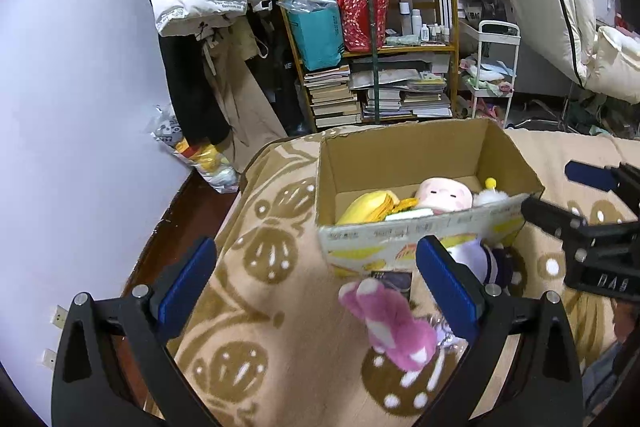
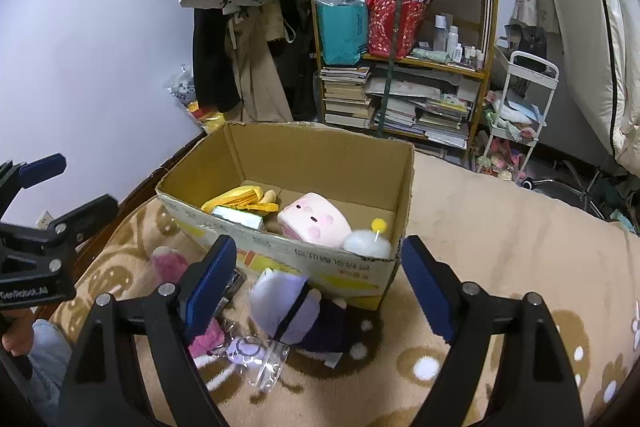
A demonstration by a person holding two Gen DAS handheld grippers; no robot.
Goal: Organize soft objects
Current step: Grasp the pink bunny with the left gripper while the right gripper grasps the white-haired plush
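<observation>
Landmark: cardboard box (image 2: 320,163) on patterned blanket (image 2: 500,227).

- Left gripper (image 1: 316,291): jaws spread wide, holding nothing, hovering left-front of box.
- Pink plush (image 1: 390,327) lies on blanket just in front of box, near its left corner. Risk: jaw pinches blanket pile together with toy, blanket drags.
- Clear keychain pouch (image 2: 260,359) beside pink plush, maybe touching; could get caught and lifted along.
- Lavender-haired doll (image 2: 292,311) leans against box front wall. Risk: pushing it shifts light box.
- Right gripper (image 2: 320,287): jaws released, empty, above doll.
- Inside box: yellow plush (image 2: 236,199), pink pig plush (image 2: 316,223), white pompom toy (image 2: 366,241). Both grippers close; collision possible.
</observation>
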